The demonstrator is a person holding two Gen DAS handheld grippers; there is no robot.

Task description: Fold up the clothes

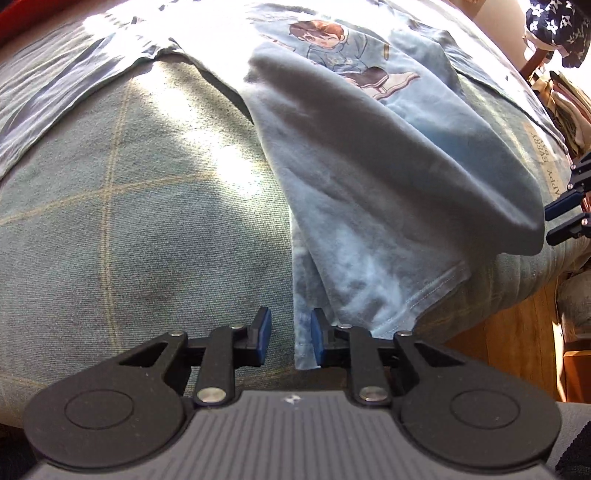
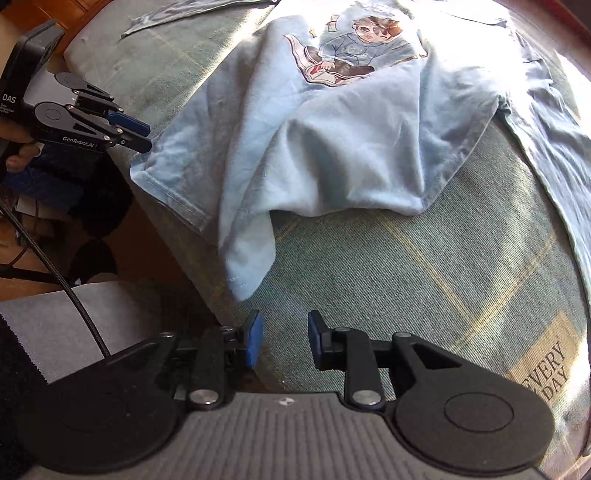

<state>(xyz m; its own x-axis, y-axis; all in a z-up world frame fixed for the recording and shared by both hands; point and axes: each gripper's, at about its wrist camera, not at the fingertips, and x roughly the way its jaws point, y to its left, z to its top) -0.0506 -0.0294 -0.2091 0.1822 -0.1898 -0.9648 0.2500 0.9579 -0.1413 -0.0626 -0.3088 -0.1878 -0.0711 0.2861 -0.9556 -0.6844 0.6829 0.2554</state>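
A light blue T-shirt [image 1: 369, 155] [image 2: 332, 147] with a cartoon child print [image 1: 332, 40] [image 2: 354, 48] lies rumpled on a grey-green checked cover, its lower part thrown back over itself. My left gripper [image 1: 290, 338] [image 2: 142, 134] points down at the shirt's hem corner [image 1: 304, 354]. That corner lies beside the right pad, with a gap to the left pad, so the gripper is open. My right gripper [image 2: 285, 338] [image 1: 554, 221] is open over the cover, with nothing between its fingers. A hanging shirt corner [image 2: 242, 280] ends just beyond its left finger.
The cover [image 1: 147, 221] [image 2: 424, 277] carries a tan "HAPPY EVERY DAY" label [image 2: 550, 365] [image 1: 541, 155]. It drops to a wooden floor [image 1: 517, 332] at the side. A dark flowered cloth [image 1: 557, 26] hangs further off. A hand [image 2: 14, 155] holds the left gripper, and a black cable [image 2: 55, 269] trails below it.
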